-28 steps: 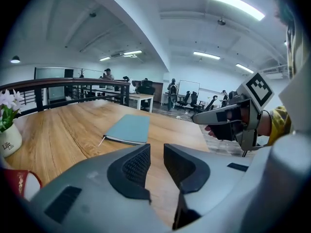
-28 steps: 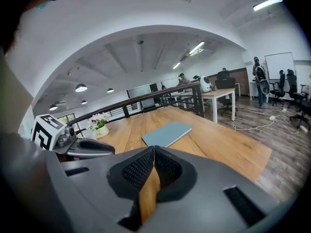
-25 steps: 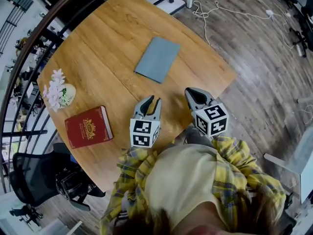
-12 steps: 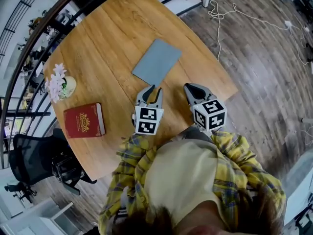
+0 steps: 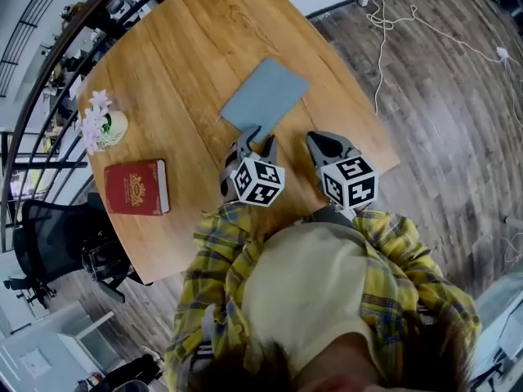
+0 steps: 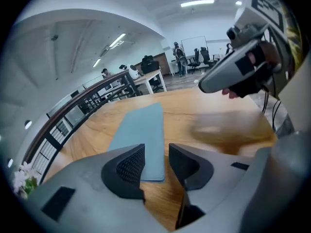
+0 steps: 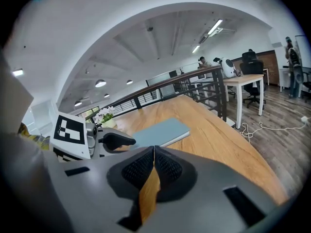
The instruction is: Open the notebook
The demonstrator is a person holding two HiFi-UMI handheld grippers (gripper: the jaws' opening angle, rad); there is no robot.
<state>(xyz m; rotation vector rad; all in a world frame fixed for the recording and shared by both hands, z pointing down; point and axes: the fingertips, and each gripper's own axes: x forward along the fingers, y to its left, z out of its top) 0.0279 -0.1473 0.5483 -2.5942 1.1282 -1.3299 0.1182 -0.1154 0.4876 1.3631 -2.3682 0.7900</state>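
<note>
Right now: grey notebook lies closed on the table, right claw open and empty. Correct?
No: the right claw is shut, jaws pressed together with nothing between them; the right gripper view shows it. The grey notebook does lie closed on the table.

Right gripper [image 7: 154,148], jaws pressed together on nothing, sat just short of the closed notebook [image 7: 163,131], left gripper [image 7: 124,140] beside that notebook.

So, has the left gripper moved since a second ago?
Yes. The left gripper has closed in on the notebook, now reaching its near edge; its fingers have just been opening, gripping nothing.
</note>
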